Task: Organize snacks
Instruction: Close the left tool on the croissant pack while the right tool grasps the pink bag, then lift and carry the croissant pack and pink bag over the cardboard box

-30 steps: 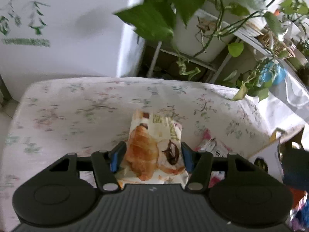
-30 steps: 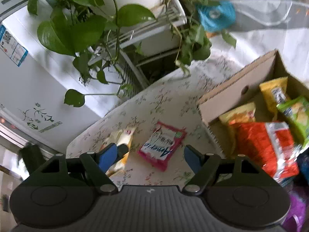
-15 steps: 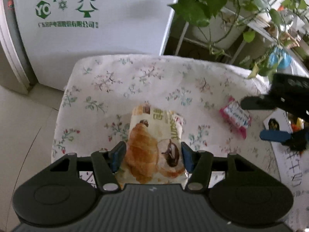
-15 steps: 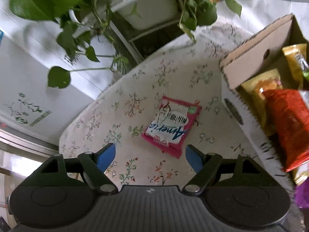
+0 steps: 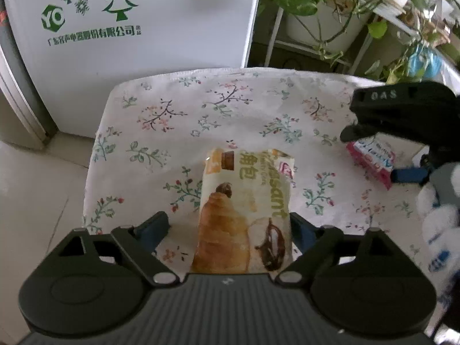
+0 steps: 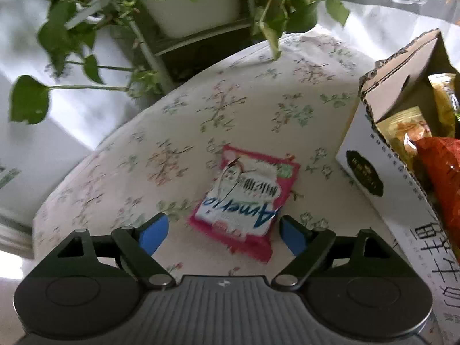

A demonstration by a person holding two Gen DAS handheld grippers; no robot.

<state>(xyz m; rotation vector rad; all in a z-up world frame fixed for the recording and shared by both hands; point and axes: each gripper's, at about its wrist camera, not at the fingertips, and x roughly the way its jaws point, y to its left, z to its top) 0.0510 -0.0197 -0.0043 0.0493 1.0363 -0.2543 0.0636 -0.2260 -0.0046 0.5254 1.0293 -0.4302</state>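
A croissant packet (image 5: 244,212) lies on the floral tablecloth (image 5: 172,120) between the open jaws of my left gripper (image 5: 227,230); the left pad stands clear of it. A pink Amerio packet (image 6: 247,198) lies flat on the cloth, and it also shows in the left wrist view (image 5: 371,161). My right gripper (image 6: 224,233) is open just above and around its near end, also seen from the left wrist view (image 5: 402,132). An open cardboard box (image 6: 382,172) with several snack bags stands to the right.
A white fridge (image 5: 138,28) stands behind the table on the left. Potted plants on a white rack (image 6: 178,14) hang over the far table edge. A gloved hand (image 5: 442,215) holds the right gripper.
My left gripper has opened and let go of the croissant packet, which now rests on the cloth. My right gripper has come down closer over the pink packet.
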